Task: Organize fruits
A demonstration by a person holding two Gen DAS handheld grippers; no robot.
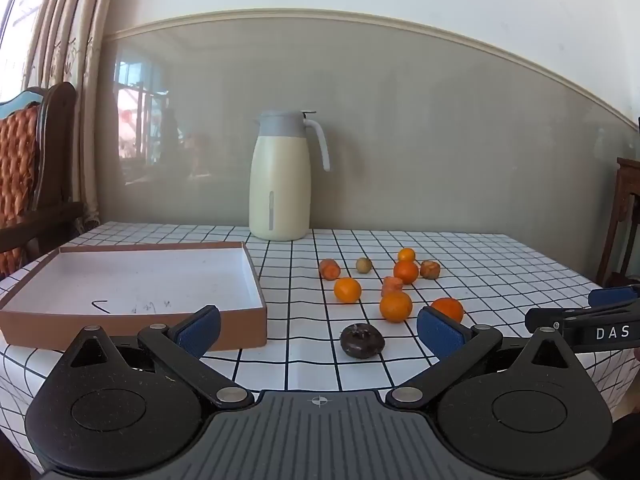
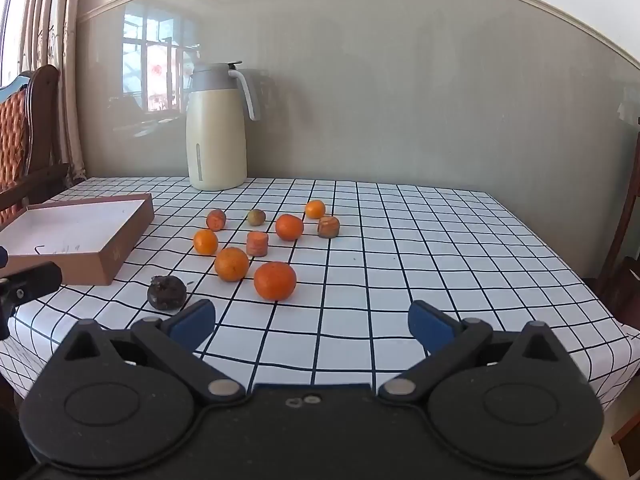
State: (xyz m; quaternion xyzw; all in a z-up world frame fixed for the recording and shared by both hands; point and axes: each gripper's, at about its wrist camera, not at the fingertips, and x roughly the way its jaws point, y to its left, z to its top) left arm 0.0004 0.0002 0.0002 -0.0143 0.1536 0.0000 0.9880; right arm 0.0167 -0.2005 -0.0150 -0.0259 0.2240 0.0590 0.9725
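Several oranges lie loose on the checked tablecloth, the nearest orange [image 2: 275, 281] [image 1: 449, 308] just beyond my right gripper. Among them are carrot chunks [image 2: 257, 243] [image 1: 392, 285], a small greenish fruit [image 2: 256, 217] [image 1: 364, 265] and a dark shrivelled fruit [image 2: 167, 291] [image 1: 362, 340] closest to the front edge. A shallow brown box [image 1: 132, 280] [image 2: 80, 232] with a white inside stands empty at the left. My left gripper [image 1: 318, 326] is open before the box corner and the dark fruit. My right gripper [image 2: 312, 322] is open over bare cloth, holding nothing.
A cream jug [image 1: 280, 178] [image 2: 216, 128] with a grey lid stands at the back by the wall. A wooden chair [image 1: 32, 184] is at the left, and dark wooden furniture [image 1: 624, 216] at the right. The tablecloth [image 2: 440, 248] on the right side carries nothing.
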